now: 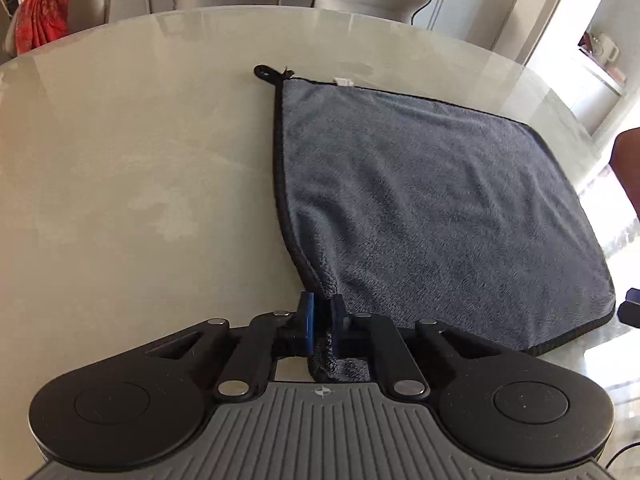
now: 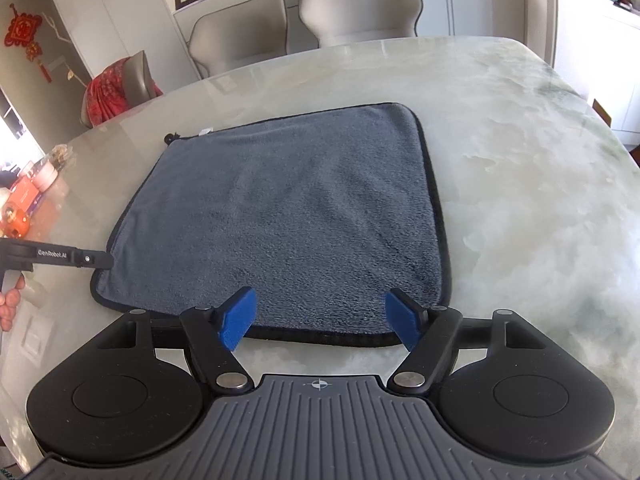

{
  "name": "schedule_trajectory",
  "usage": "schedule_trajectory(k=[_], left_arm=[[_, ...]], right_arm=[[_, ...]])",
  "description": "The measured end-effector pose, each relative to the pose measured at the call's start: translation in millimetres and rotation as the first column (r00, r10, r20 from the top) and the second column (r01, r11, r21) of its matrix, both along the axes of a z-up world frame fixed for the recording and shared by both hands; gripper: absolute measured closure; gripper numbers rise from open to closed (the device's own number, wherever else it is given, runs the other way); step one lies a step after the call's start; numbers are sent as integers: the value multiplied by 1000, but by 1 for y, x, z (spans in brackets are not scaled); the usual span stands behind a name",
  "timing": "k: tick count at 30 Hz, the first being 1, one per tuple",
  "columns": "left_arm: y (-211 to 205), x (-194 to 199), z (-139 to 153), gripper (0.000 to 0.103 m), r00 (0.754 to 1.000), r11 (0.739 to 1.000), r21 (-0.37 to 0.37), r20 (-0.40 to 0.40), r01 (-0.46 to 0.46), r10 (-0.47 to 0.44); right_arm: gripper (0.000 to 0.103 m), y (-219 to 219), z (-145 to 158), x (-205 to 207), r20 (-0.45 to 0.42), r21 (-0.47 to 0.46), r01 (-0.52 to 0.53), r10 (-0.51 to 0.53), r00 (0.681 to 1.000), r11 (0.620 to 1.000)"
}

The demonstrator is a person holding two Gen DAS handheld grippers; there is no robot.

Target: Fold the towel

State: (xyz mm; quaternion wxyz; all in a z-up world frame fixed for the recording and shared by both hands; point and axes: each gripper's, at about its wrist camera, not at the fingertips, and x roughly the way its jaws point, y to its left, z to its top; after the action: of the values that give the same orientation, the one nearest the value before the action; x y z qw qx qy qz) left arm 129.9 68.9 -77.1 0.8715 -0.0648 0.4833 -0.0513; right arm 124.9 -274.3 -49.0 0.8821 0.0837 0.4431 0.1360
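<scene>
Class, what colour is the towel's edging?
Black, around the grey-blue towel; clearest in the right wrist view.

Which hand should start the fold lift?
Left, probably. The left tongs are already shut on the towel at its near corner. The right tongs are open above the near hem, gripping nothing.

towel | grey, black-edged | flat on table, near-left corner lifted
</scene>
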Motion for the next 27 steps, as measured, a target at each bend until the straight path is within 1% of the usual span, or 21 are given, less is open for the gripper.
schedule_trajectory(k=[1,3,6,8,10,12,14,15,17,18,19,20,22,23,24,25,26,27], left_arm=[[-5,2,9,98,1000,999,-28,24,18,-17],[-14,5,18,100,998,998,-52,53,47,-44],[-43,14,39,101,984,988,-71,118,139,-130],[-74,22,52,101,963,971,-77,165,228,-213],[-96,27,58,101,946,956,-79,191,282,-263],[-125,31,63,101,917,931,-77,216,357,-334],[-161,34,63,103,874,892,-57,235,449,-425],[-172,34,61,103,860,879,-46,239,474,-451],[-205,33,51,103,820,839,-19,227,543,-526],[-214,31,46,103,810,827,-18,217,561,-545],[-225,30,38,103,794,807,-23,194,590,-576],[-233,28,30,102,785,792,-38,168,610,-597],[-232,26,26,97,786,788,-64,163,612,-597],[-226,26,26,93,790,792,-73,168,606,-589],[-221,26,26,93,796,798,-70,170,598,-581],[-208,32,27,93,812,819,-50,174,572,-557],[-197,39,27,92,829,838,-31,174,544,-532],[-186,46,27,90,845,856,-13,174,516,-506]], right_arm=[[31,-2,0,-1,2,5,8,-8,1000,1000],[31,-7,-1,-2,4,16,23,-23,1000,1000],[31,-13,-3,-6,6,31,48,-48,999,998],[31,-17,-4,-8,6,37,61,-61,998,997],[30,-23,-5,-10,7,44,76,-76,997,996],[30,-28,-7,-12,6,52,93,-94,996,994],[30,-34,-9,-14,5,63,118,-118,993,991],[30,-37,-10,-15,5,65,125,-126,992,990],[30,-42,-11,-16,3,66,143,-144,990,988],[30,-43,-12,-17,2,65,149,-150,989,987],[30,-45,-14,-18,0,64,157,-157,988,986],[30,-46,-15,-18,-2,64,162,-162,987,985],[30,-46,-15,-18,4,74,160,-161,987,984],[30,-46,-14,-17,9,87,151,-152,988,985],[31,-45,-15,-16,15,100,142,-144,989,985],[32,-42,-15,-13,26,125,126,-130,991,984],[35,-39,-15,-10,33,143,111,-117,993,983],[39,-35,-15,-6,38,159,97,-104,994,983]])
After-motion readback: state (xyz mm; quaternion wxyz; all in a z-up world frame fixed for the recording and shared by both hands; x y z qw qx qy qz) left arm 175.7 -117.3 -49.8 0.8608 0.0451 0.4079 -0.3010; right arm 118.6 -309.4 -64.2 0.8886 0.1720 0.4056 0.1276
